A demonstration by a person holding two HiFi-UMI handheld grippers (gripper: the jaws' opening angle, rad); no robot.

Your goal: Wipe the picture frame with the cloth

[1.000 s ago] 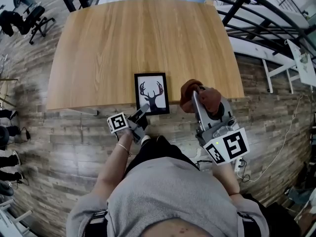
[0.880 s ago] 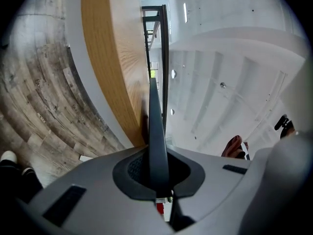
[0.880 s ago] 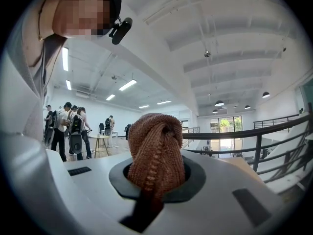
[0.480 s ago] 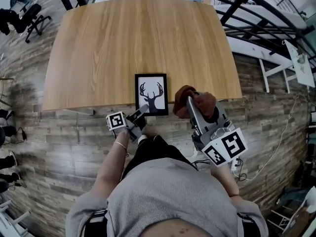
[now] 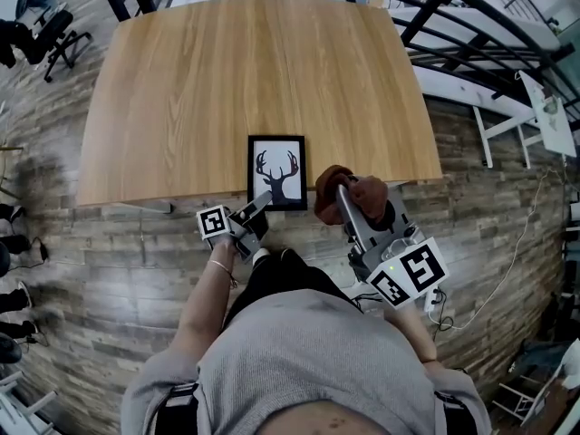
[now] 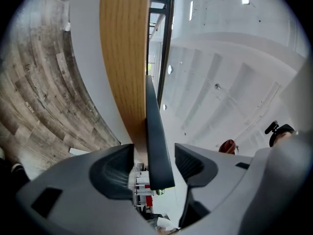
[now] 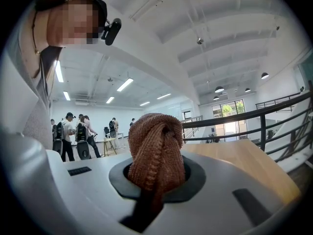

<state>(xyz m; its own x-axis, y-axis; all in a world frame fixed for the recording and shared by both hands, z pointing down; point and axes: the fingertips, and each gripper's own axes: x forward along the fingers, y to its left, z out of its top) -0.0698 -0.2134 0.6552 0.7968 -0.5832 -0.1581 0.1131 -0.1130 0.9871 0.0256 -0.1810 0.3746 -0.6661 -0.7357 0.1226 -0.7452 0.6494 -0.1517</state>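
1. A light wooden table (image 5: 227, 80) stands on a grey plank floor (image 5: 91, 243) with dark railings (image 5: 453, 25) behind it, and its top is bare apart from one thing at the near edge
2. The picture frame (image 5: 277, 172) lies flat at that near edge, straight in front of the person; it is a black-rimmed print of antlers with its short bottom side toward the body
3. The left gripper (image 5: 256, 214) sits at the frame's near lower corner; its jaws have just been opening and now stand apart, with the frame's dark rim between them and a gap on either side, so it grips nothing
4. The right gripper (image 5: 343, 188) is clamped on the brown knitted cloth (image 5: 367, 193), which is bunched into a wad that bulges past the jaw tips, just beside the frame's right side
5. The frame looks thin, stiff and light, so it would probably skate on the smooth wood under a wipe; its face may be glazed, slick and breakable
6. The rim at a corner seems the best place to hold it, leaving the face free
7. The cloth is soft and yielding, so the wad rather than the hard jaw tips should meet the frame
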